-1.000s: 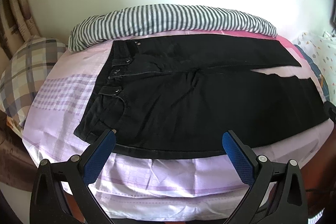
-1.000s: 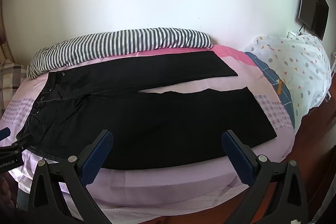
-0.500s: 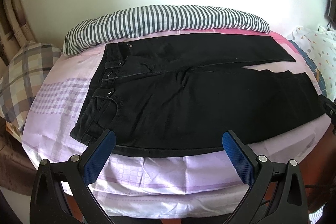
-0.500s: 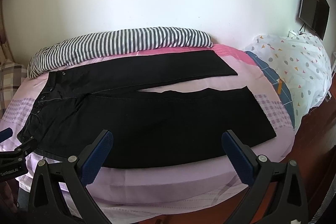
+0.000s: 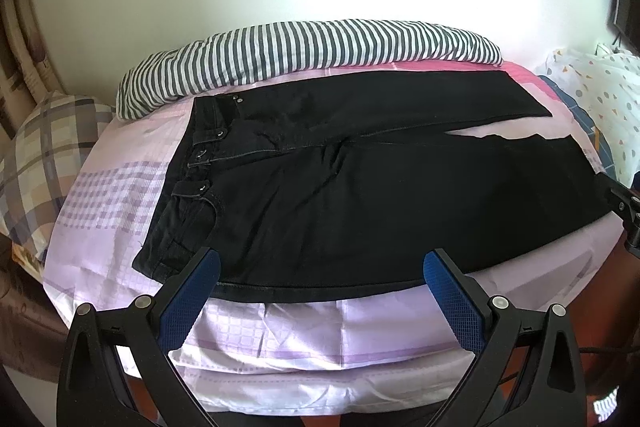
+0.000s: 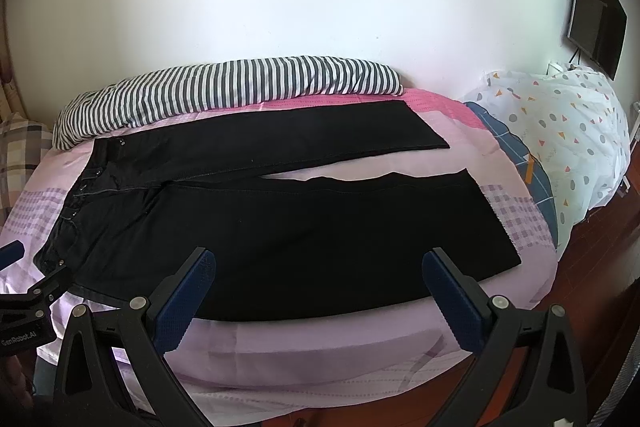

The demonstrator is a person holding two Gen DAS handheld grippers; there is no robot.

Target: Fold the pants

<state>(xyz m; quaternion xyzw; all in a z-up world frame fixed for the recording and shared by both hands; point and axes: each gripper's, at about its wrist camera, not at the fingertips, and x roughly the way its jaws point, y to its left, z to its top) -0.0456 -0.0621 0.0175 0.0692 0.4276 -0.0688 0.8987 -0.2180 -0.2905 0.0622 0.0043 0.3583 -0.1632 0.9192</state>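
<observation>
Black pants lie flat and spread on a bed with a lilac sheet, waistband at the left, both legs running to the right. They also show in the right wrist view, the legs parted in a narrow V. My left gripper is open and empty, hovering in front of the near edge by the waist and hip. My right gripper is open and empty, in front of the near leg. Each gripper's edge shows in the other's view.
A striped grey-and-white bolster lies along the far side of the bed against the white wall. A plaid pillow is at the left. A dotted white duvet lies at the right. A dark screen hangs on the wall.
The left gripper's view has drawn back and swung rightward, so the pants sit smaller and more centred. The right gripper has barely moved. Both grippers stay open.
</observation>
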